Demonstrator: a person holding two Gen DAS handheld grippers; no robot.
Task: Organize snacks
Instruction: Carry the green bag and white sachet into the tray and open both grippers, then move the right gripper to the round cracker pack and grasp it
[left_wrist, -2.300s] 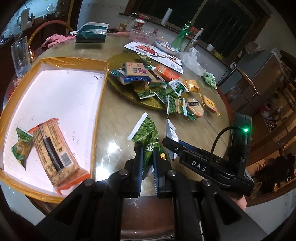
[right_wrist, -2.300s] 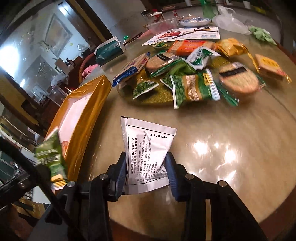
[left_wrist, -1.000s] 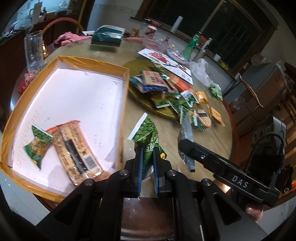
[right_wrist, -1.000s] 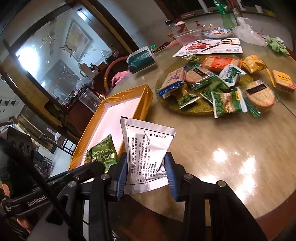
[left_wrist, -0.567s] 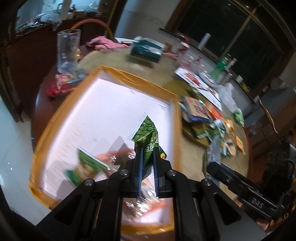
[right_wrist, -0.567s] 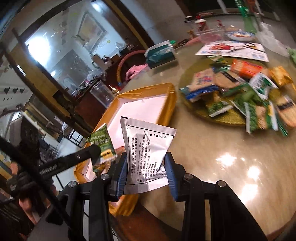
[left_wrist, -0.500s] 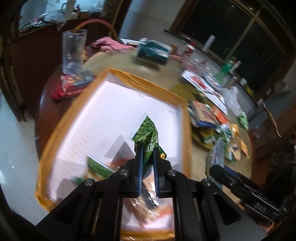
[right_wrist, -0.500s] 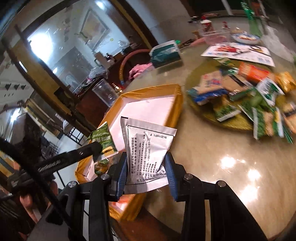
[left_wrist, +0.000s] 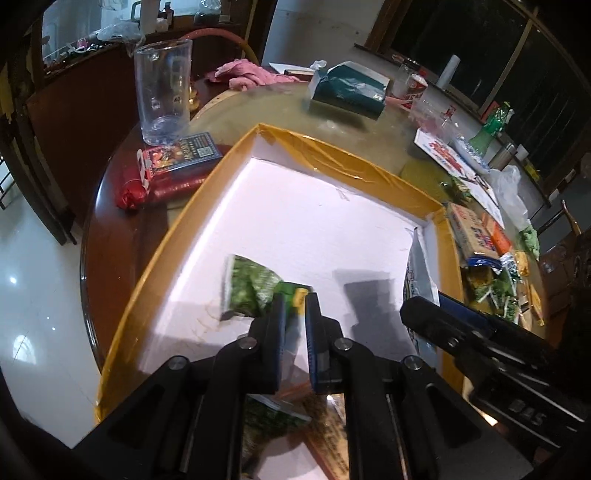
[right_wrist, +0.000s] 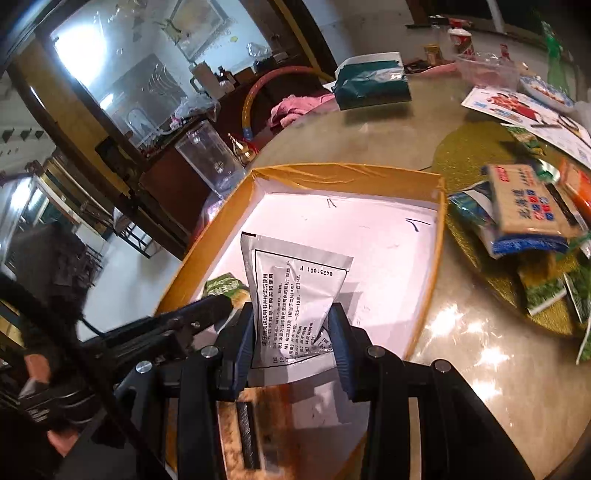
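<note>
My left gripper (left_wrist: 293, 301) hangs low over the white floor of the yellow-rimmed tray (left_wrist: 347, 158), shut on a corner of a green pea packet (left_wrist: 255, 291). The packet is blurred and leans left. My right gripper (right_wrist: 291, 321) is shut on a silver sachet (right_wrist: 295, 291) with black print, held upright over the tray (right_wrist: 351, 173). An orange cracker packet (right_wrist: 251, 435) and another green packet (left_wrist: 273, 413) lie in the tray beneath the fingers. The right wrist view shows the left gripper (right_wrist: 221, 299) at the left with the green pea packet (right_wrist: 225, 286) at its tip.
A gold round mat (right_wrist: 480, 155) right of the tray carries several snack packets (right_wrist: 528, 206). A clear glass beaker (left_wrist: 162, 96) and a red pack (left_wrist: 173, 166) sit left of the tray. A teal tissue box (left_wrist: 347, 88) and a pink cloth (left_wrist: 247, 75) lie beyond.
Both grippers have swung left from above the bare tabletop to above the tray and come lower. The green packet, upright before, now leans left. Both grips are unchanged.
</note>
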